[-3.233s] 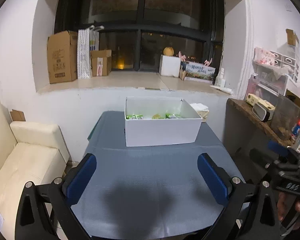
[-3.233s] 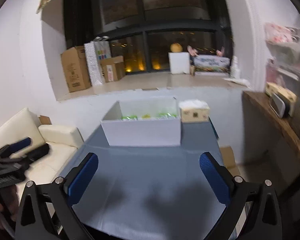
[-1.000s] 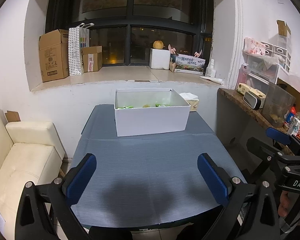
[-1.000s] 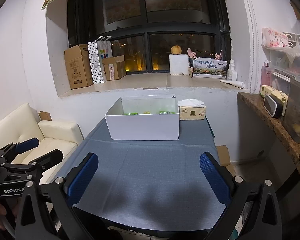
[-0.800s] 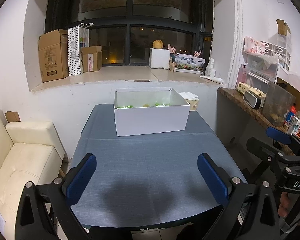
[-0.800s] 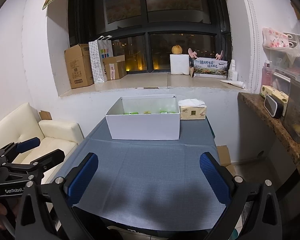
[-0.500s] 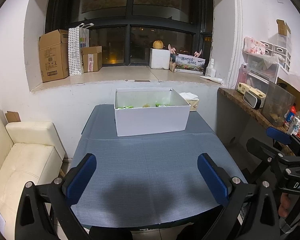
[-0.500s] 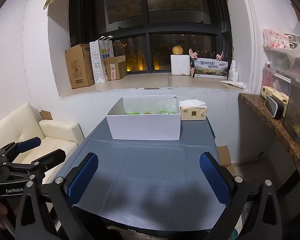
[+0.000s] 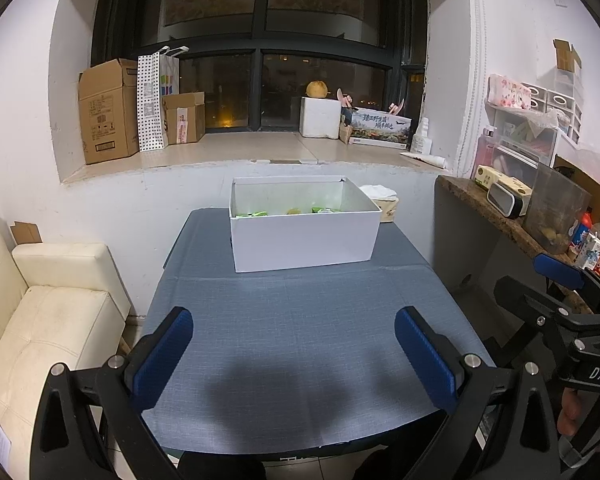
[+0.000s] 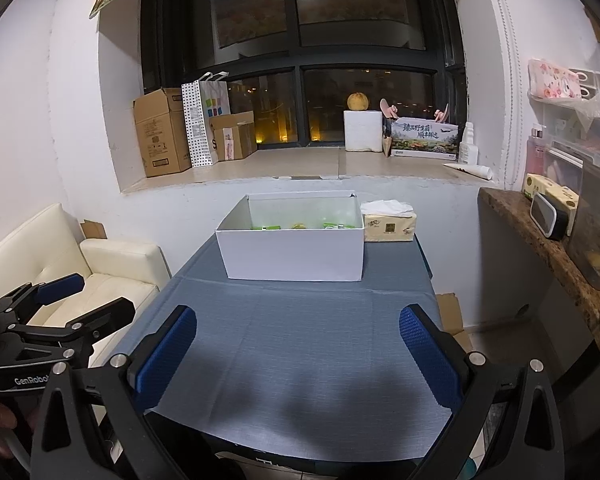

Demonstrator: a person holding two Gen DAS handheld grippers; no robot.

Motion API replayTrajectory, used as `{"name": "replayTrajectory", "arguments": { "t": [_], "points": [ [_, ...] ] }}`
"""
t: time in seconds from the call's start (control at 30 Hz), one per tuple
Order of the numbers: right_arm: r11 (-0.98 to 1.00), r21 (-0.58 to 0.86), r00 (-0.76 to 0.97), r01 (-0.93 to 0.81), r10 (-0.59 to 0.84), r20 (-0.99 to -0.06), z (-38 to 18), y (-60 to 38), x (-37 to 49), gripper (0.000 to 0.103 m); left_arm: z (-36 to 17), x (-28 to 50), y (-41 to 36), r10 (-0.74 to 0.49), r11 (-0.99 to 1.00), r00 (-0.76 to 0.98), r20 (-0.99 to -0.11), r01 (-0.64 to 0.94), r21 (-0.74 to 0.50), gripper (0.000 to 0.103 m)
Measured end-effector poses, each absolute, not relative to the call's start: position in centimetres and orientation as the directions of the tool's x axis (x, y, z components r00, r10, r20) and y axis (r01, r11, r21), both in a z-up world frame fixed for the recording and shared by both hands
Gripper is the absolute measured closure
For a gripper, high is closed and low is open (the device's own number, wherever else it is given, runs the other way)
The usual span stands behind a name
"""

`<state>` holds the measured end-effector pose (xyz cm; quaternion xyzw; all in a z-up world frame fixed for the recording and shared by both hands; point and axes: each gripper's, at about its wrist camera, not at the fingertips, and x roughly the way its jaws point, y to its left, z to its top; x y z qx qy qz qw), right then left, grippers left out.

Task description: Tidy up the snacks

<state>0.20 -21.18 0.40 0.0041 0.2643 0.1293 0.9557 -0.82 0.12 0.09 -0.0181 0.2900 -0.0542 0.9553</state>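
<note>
Both hand-held grippers, left (image 9: 294, 344) and right (image 10: 298, 342), hang wide apart over the near edge of the blue-clothed counter (image 9: 292, 320), holding nothing. A cream sofa (image 9: 44, 312) stands left, a cluttered shelf (image 9: 512, 220) right, a dark window (image 9: 260, 40) behind. Since three seconds ago both have drawn back from the counter. The white box (image 9: 304, 236) with green snacks (image 9: 252, 213) sits at the far end, well apart from both.

White walls, dark night window (image 9: 260, 40), tan sill (image 9: 240, 152), cream sofa (image 9: 40, 312), blue-clothed table (image 9: 292, 312), perhaps stone shelf (image 9: 500, 216)
</note>
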Motion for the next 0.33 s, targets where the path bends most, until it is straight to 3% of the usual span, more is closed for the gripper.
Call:
{"name": "replayTrajectory", "arguments": {
  "t": [0.33],
  "points": [
    [0.966,0.078,0.826,-0.246,0.251,-0.504,0.26,-21.21,0.15,0.0,-0.06,-1.12,0.1,-0.132,0.991,0.83,-0.541,0.112,-0.07,0.0]
  ]
}}
